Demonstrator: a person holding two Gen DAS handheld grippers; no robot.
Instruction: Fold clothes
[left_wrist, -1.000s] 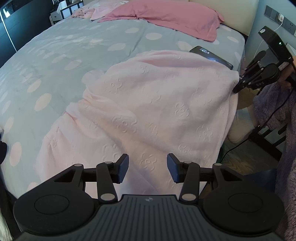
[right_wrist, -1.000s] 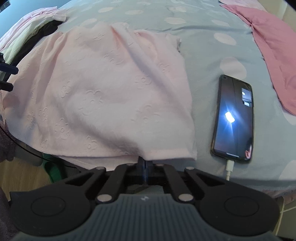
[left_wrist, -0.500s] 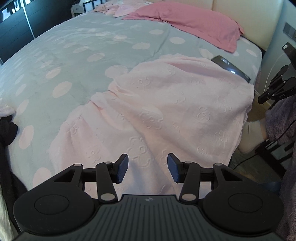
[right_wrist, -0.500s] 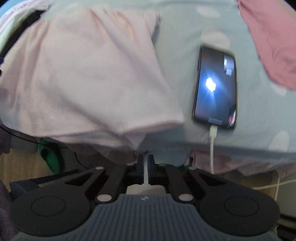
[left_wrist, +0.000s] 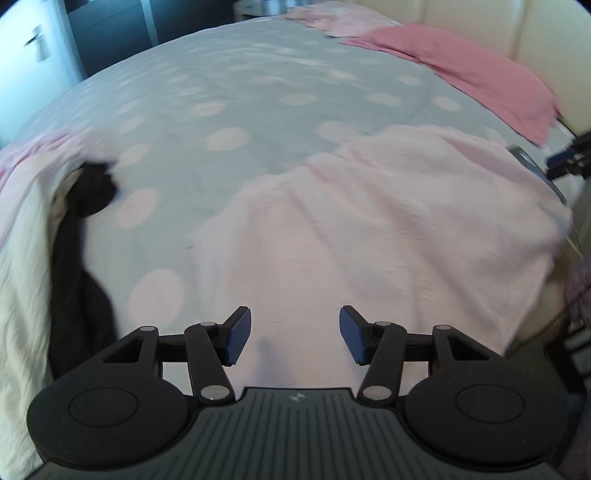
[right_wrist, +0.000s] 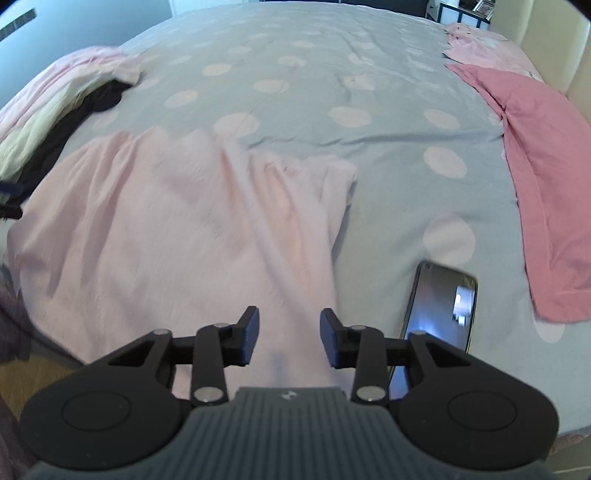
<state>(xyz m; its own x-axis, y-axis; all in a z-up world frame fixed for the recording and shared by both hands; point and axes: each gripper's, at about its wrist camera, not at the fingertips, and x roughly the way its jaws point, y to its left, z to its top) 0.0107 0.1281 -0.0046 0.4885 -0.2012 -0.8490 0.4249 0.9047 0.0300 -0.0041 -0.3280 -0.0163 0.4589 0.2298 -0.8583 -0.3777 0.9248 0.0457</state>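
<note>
Two views show one pale pink garment (left_wrist: 388, 229) spread on the bed. In the left wrist view, the left tool (left_wrist: 294, 334) hangs above the garment's near edge, jaws apart and widening, nothing pinched between them. The cloth runs away to the right, where the right tool (left_wrist: 565, 160) shows at the frame's edge. A spotted grey-blue bedspread (left_wrist: 229, 92) lies beyond, with a dark garment (left_wrist: 81, 236) at left.

In the right wrist view, the right tool (right_wrist: 289, 338) hovers over the garment (right_wrist: 177, 221), jaws opening, pads clear of the cloth. A phone (right_wrist: 439, 302) lies just beside it on the bedspread (right_wrist: 314, 66); a darker pink cloth (right_wrist: 546, 177) sits far right.
</note>
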